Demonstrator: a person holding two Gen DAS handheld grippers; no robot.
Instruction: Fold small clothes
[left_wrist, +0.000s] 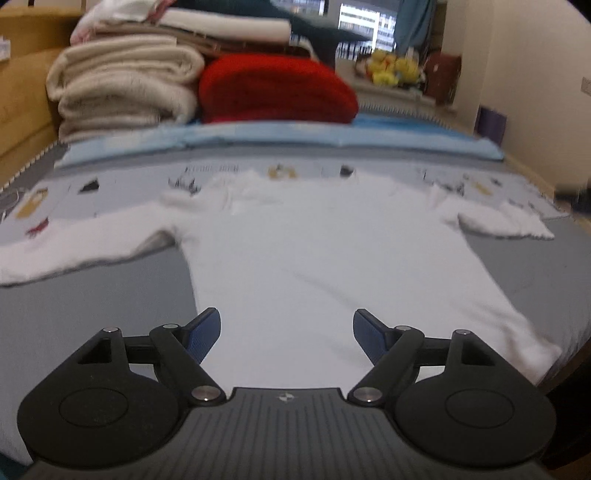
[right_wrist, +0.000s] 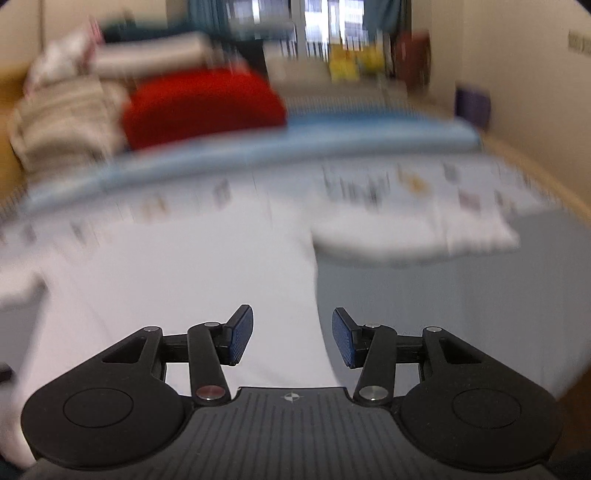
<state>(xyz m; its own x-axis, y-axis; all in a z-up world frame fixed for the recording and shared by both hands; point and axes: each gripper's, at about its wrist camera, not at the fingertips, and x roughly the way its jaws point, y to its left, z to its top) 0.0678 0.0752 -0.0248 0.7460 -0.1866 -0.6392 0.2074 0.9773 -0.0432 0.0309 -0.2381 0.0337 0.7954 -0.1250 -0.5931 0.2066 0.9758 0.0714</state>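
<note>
Now: white shirt (left_wrist: 325, 254) flat on bed (left_wrist: 92, 295), sleeves out left and right. Left gripper (left_wrist: 287, 334) spread wide above near hem, empty. Right gripper (right_wrist: 293, 338) parted over right edge, empty. Risk: shallow pinch grabs one layer only, fold skews.

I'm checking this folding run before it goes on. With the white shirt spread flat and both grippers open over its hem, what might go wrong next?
1. The right gripper straddles the white shirt's side edge, so it may pinch the grey sheet too.
2. The right sleeve lies bunched, so a fold may trap wrinkles.
3. The left gripper sits mid-hem, not at a corner, so the fold could skew.
</note>
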